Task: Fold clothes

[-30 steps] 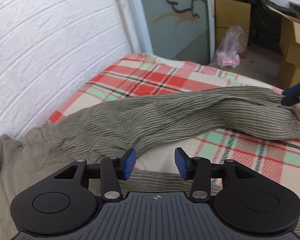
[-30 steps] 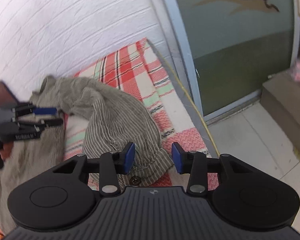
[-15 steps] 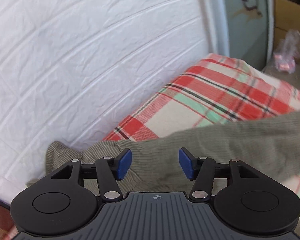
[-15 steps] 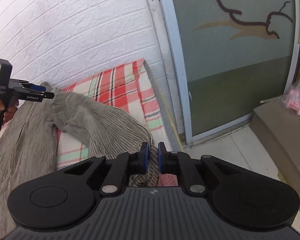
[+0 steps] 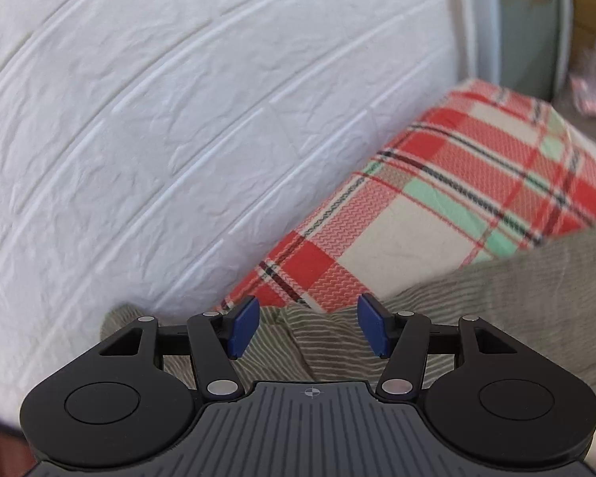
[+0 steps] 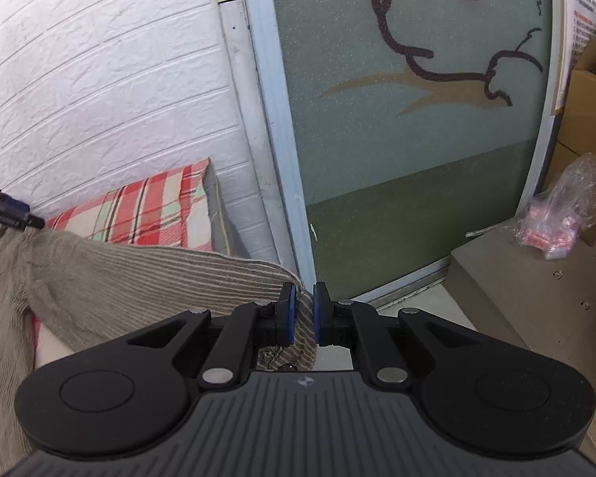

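Observation:
A grey-green striped garment [image 6: 139,282] lies on a bed with a red, green and cream plaid sheet [image 5: 437,198]. My right gripper [image 6: 302,296] is shut on the garment's end, held up off the bed so the cloth stretches leftward. At that view's far left edge, my left gripper [image 6: 12,214] sits at the garment's other end. In the left wrist view, the left gripper [image 5: 308,306] is open above the garment [image 5: 476,310] close to the wall. Striped cloth lies under and between its blue pads [image 5: 244,326], which do not press on it.
A white brick-textured wall [image 5: 139,119] runs along the bed's far side. Past the bed's end stands a frosted glass door [image 6: 417,159]. On the floor to the right are a brown step [image 6: 516,278], a plastic bag [image 6: 564,214] and cardboard boxes [image 6: 588,119].
The right gripper closed on the garment's end and raised it, pulling the cloth taut. The left gripper swung left toward the wall and its jaws widened.

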Tool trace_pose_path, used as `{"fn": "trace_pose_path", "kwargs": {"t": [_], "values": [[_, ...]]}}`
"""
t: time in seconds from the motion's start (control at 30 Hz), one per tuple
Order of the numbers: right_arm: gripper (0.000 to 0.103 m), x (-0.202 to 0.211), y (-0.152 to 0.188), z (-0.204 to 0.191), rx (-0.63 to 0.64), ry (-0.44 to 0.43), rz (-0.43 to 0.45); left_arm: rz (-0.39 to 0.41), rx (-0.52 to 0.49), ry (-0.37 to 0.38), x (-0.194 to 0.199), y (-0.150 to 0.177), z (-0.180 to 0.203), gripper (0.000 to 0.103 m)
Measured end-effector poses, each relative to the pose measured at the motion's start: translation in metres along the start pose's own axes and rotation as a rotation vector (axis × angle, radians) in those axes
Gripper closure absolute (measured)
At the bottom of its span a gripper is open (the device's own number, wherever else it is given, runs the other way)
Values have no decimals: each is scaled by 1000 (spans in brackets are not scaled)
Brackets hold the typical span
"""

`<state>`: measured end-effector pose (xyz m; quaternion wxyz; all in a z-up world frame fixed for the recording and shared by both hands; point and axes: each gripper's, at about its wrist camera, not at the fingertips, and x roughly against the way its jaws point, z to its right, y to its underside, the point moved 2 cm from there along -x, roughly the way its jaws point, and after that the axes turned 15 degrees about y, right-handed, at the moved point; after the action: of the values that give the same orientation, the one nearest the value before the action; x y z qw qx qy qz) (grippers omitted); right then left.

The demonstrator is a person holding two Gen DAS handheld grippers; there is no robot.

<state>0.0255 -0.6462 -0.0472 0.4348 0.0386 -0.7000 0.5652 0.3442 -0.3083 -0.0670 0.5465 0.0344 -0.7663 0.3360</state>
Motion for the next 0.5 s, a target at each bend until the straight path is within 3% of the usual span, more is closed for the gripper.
{"fn": "trace_pose_path", "kwargs": {"t": [0.07, 0.17, 0.33, 0.5], "values": [[93, -7, -6, 0, -2, 4, 0, 11, -119, 1, 5, 3, 5, 34], [93, -16, -11, 0, -2, 0, -9, 21, -208, 71, 15, 8, 6, 34], [93, -25, -10, 3, -22, -4, -28, -22, -122, 74, 1, 13, -13, 25], [93, -30, -4, 3, -17, 1, -50, 4, 127, 191, -18, 16, -25, 25]]}}
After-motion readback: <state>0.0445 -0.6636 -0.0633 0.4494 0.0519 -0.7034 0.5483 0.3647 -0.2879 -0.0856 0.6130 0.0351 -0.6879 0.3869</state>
